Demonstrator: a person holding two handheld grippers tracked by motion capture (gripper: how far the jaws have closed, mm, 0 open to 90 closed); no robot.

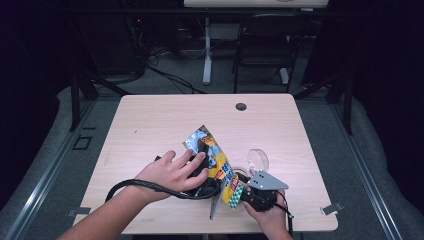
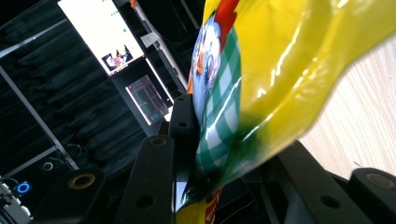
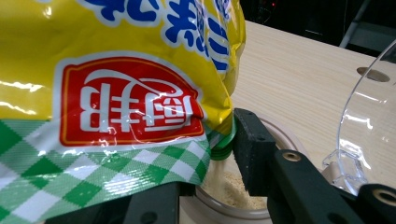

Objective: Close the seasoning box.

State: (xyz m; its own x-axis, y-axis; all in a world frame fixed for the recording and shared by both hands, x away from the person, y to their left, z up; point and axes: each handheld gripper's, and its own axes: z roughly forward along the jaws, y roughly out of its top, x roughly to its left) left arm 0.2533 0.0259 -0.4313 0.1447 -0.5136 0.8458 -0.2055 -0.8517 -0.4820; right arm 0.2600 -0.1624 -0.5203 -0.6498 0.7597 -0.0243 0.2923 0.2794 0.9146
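A yellow seasoning pouch (image 1: 216, 159) with a green-checked band and a red label hangs upside down over the table's near edge. My left gripper (image 1: 209, 176), under the person's hand, is shut on the pouch (image 2: 280, 70), which bulges between its jaws. My right gripper (image 1: 243, 192), under its grey plate, is shut on the pouch's (image 3: 116, 70) lower end beside the green spout (image 3: 223, 140). The spout points down into a round container (image 3: 280, 135) holding pale powder (image 3: 233, 186). The container's clear lid (image 1: 258, 160) stands open; the pouch hides the right gripper's left jaw.
The wooden table (image 1: 165, 120) has bare room at the back and left, with a cable hole (image 1: 241, 106) near its far edge. A black cable (image 1: 145, 185) loops from the left gripper. A chair (image 1: 265, 40) and desk legs stand beyond the table.
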